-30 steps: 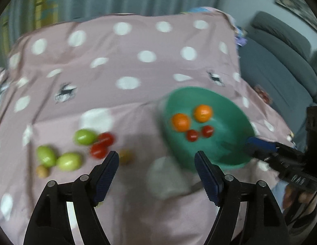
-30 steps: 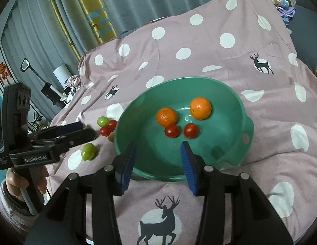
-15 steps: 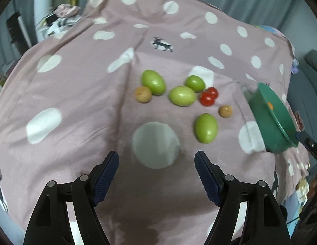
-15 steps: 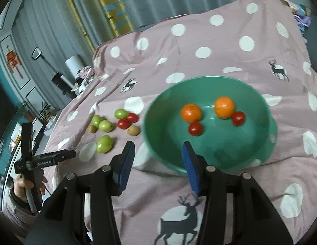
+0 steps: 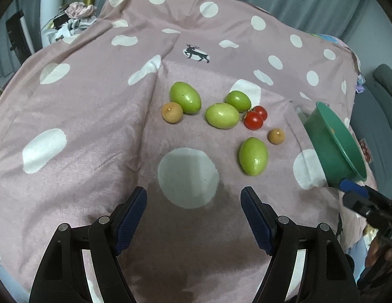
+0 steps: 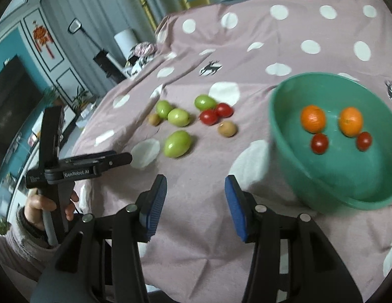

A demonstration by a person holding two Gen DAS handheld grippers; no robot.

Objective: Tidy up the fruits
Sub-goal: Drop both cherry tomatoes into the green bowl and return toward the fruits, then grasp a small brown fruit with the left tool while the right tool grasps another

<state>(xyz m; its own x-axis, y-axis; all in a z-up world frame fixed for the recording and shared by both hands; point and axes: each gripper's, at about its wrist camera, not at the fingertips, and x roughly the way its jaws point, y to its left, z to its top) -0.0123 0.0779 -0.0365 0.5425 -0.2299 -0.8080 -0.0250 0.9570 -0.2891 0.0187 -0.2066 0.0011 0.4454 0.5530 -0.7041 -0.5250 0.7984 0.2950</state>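
Note:
Loose fruit lies on the pink polka-dot cloth (image 5: 95,126): several green fruits, the nearest (image 5: 253,155) (image 6: 177,143), two cherry tomatoes (image 5: 253,120) (image 6: 209,117) and two small brown fruits (image 5: 276,136) (image 6: 227,129). A green bowl (image 6: 322,176) (image 5: 332,146) to their right holds two oranges (image 6: 313,118) and two cherry tomatoes (image 6: 319,143). My left gripper (image 5: 193,212) is open and empty, short of the fruit; it also shows in the right wrist view (image 6: 105,160). My right gripper (image 6: 194,202) is open and empty, just left of the bowl.
The cloth-covered surface drops off at its edges. A grey sofa (image 5: 380,116) stands to the right. Curtains (image 6: 107,7), a white roll (image 6: 125,40) and a cluttered side area (image 5: 74,15) lie beyond the far-left edge.
My left gripper swung left from the bowl toward the loose fruit and drew a little closer. My right gripper shifted left, so the bowl now sits at its right. Both stayed open.

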